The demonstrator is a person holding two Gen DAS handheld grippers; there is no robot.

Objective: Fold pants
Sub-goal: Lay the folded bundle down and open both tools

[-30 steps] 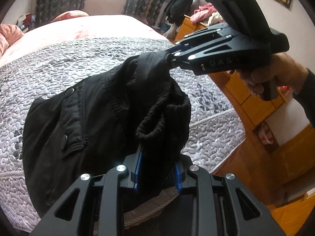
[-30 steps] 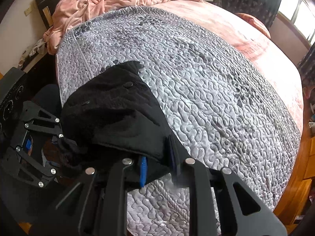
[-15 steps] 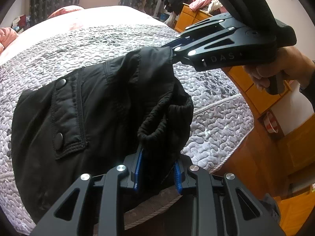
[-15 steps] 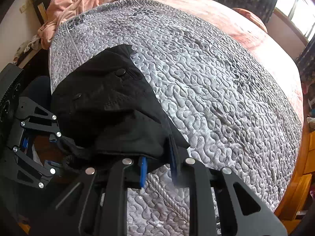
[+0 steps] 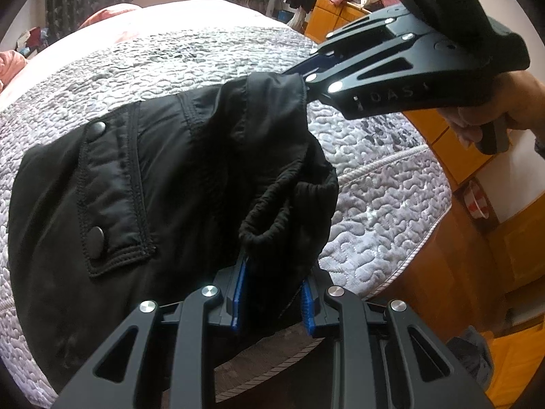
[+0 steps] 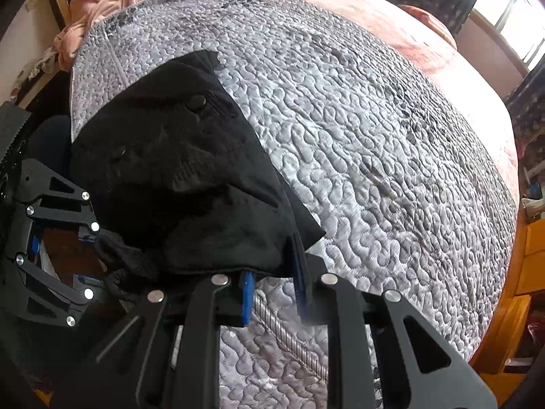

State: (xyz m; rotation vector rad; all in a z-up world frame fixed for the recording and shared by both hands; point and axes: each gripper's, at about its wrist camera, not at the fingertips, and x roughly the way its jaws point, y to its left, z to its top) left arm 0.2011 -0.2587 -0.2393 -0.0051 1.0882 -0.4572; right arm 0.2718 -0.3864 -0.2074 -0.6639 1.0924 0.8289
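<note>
Your left gripper [image 5: 272, 298] fingers pinching the black pants [image 5: 163, 184] waistband, your right gripper [image 6: 274, 289] fingers pinching its far corner, above the quilted bed [image 6: 374, 136].

Daylight enters from a blown-out window [image 6: 514, 10] at the frame's edge, and it lights the quilt [image 6: 357, 129] evenly; the black pants [image 5: 163, 184] lose detail in shadow, screw heads glare white, fisheye bending curves the edges, dark corners vignette

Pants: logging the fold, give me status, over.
Both claws, left and right, shut on pants. Pants partly draped on the bed. Nothing in the way.
</note>
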